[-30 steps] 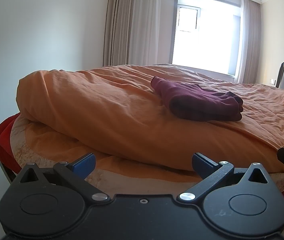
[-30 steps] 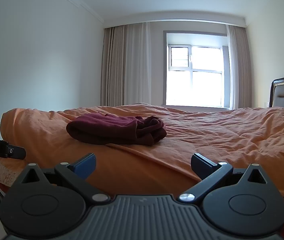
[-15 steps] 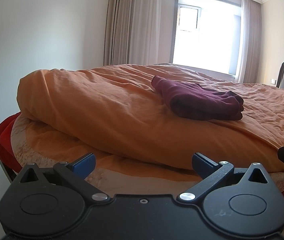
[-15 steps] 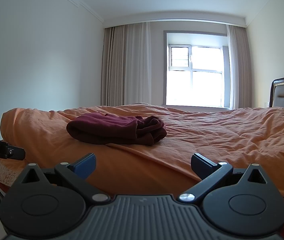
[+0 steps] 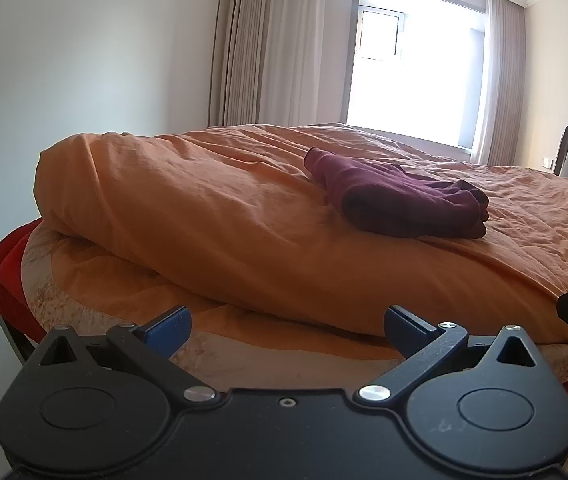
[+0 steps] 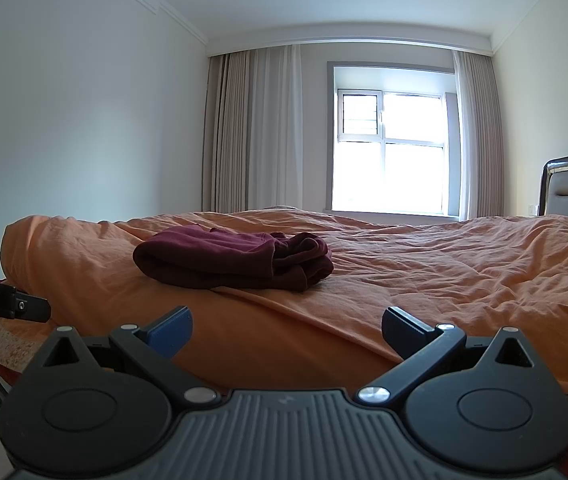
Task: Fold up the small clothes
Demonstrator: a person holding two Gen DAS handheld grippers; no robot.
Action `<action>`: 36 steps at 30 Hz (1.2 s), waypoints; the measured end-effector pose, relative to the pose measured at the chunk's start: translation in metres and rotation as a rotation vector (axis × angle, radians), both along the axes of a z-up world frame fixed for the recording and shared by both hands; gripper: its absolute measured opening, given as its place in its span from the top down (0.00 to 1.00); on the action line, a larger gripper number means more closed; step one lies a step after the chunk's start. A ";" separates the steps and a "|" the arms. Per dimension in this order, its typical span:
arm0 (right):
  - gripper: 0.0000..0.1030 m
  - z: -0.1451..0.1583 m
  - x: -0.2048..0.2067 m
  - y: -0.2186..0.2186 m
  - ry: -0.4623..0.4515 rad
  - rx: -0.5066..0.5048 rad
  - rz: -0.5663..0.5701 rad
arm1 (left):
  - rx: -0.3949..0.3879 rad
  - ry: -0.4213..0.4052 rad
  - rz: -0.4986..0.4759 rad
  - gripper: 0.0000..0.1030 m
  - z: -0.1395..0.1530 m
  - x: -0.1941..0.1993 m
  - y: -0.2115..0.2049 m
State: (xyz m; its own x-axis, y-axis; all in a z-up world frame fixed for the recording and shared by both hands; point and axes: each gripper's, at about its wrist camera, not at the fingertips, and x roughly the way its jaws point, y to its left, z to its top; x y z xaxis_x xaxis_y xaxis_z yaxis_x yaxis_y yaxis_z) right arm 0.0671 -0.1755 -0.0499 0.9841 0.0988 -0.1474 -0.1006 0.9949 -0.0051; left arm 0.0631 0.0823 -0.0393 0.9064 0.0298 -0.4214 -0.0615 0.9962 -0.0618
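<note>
We hold the left gripper (image 5: 286,326) and right gripper (image 6: 286,326), jaws apart, unmoved since a second ago; the folded maroon cotton garment (image 6: 232,258) lies at twelve o'clock on the orange-quilted bed (image 6: 444,264), seemingly finished.

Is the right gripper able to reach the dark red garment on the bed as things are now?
Probably yes. The right gripper is open, and only the orange duvet lies between it and the dark red garment.

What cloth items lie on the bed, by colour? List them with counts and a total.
Maroon garment: 1
Orange duvet: 1
Red cloth at the bed's edge: 1
Total: 3
</note>
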 end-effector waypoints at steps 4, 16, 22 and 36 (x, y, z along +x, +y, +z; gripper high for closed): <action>0.00 0.000 0.000 0.000 0.001 0.000 0.000 | 0.000 0.000 0.000 0.01 0.000 0.000 0.000; 0.00 -0.001 0.000 0.000 0.002 0.002 0.000 | -0.001 0.001 -0.001 0.01 0.000 0.000 0.000; 0.00 0.000 0.000 0.000 0.001 0.001 0.000 | -0.001 0.002 -0.001 0.01 0.000 0.000 0.000; 0.00 -0.001 0.000 -0.001 0.004 0.002 0.001 | -0.010 0.009 -0.012 0.01 -0.001 0.000 0.000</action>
